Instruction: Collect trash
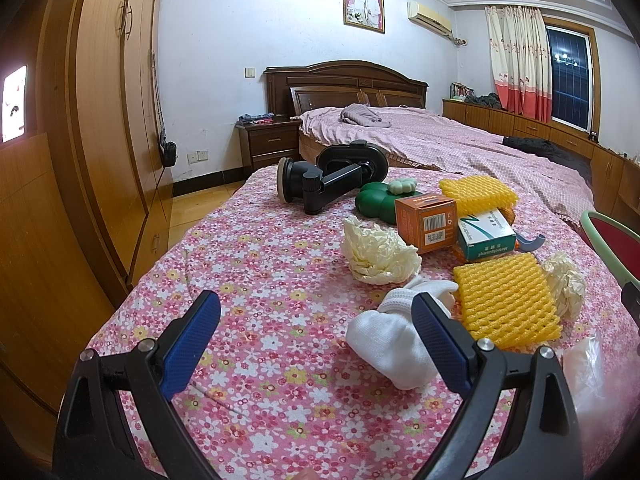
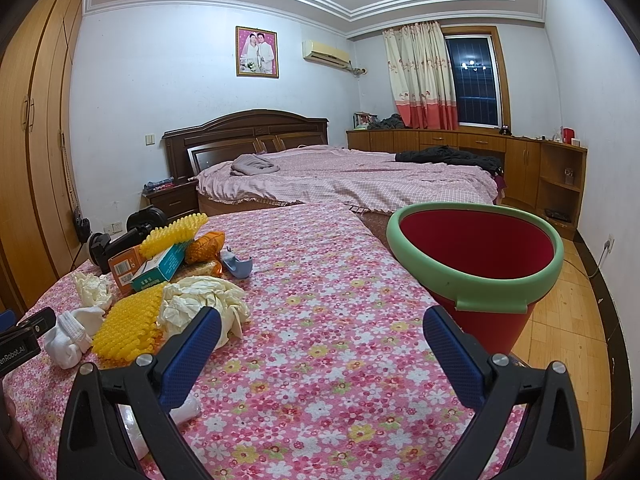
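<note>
Showing both pairs of ribbed blue pads spread wide with nothing between them: the left gripper [image 1: 316, 320] hovers over the floral cloth [image 1: 248, 264], its right pad overlapping a soft white knitted sock [image 1: 384, 340], while the right gripper [image 2: 322, 334] faces bare cloth. Trash lies clustered beyond the left gripper: crumpled cream paper [image 1: 376, 256], yellow foam netting [image 1: 508, 300], an orange carton [image 1: 428, 222], a teal-and-white box [image 1: 486, 236]. Right of the cloth stands a smooth red bucket [image 2: 476, 240], green-rimmed, apart from the pile.

cloth [image 2: 340, 320]: pink floral | bucket [image 2: 476, 280]: red, green rim | foam net [image 1: 506, 300]: yellow
</note>
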`<state>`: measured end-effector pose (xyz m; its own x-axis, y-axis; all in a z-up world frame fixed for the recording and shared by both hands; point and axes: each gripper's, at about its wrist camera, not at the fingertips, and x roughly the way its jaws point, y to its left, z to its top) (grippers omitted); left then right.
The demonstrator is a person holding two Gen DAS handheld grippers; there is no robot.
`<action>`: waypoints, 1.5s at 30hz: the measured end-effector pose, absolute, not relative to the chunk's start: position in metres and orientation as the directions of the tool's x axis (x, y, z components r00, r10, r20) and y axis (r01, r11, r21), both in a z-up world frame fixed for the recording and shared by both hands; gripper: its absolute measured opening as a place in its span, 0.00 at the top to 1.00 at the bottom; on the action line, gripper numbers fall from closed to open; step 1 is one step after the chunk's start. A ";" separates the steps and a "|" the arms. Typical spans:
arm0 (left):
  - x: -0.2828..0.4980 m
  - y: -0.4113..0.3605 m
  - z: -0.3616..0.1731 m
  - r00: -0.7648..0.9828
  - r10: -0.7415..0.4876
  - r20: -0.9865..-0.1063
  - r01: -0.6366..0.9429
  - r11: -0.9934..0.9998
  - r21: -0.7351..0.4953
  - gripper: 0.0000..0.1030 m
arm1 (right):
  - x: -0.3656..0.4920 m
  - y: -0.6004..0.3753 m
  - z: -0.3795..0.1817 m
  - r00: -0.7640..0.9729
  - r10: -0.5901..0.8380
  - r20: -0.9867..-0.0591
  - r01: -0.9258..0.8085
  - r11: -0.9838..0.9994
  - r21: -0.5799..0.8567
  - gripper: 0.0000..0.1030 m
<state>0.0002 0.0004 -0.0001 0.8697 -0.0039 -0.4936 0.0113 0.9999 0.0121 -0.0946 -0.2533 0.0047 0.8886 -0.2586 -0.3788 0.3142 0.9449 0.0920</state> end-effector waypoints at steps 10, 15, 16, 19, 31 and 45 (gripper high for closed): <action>0.000 0.000 0.000 0.870 -0.004 -0.494 0.011 1.000 0.011 0.07 | -0.094 -0.253 0.005 0.888 -0.259 -0.380 0.314 0.945 0.091 0.00; 0.000 0.000 0.000 0.870 -0.005 -0.493 0.012 1.000 0.011 0.07 | -0.094 -0.253 0.005 0.888 -0.259 -0.380 0.314 0.945 0.091 0.00; 0.000 0.000 0.000 0.870 -0.005 -0.493 0.012 1.000 0.011 0.07 | -0.094 -0.253 0.005 0.888 -0.259 -0.380 0.314 0.945 0.091 0.00; 0.000 0.001 0.000 0.869 -0.005 -0.495 0.011 1.000 0.010 0.07 | -0.093 -0.252 0.005 0.888 -0.258 -0.381 0.314 0.945 0.091 0.00; 0.005 0.001 0.000 0.838 -0.072 -0.541 0.056 0.997 -0.047 0.07 | -0.091 -0.255 0.004 0.885 -0.233 -0.402 0.286 0.955 0.078 0.00; 0.010 -0.008 0.000 0.741 -0.220 -0.635 0.180 0.975 -0.128 0.38 | -0.053 -0.231 0.025 0.817 -0.106 -0.567 0.141 0.990 0.019 0.00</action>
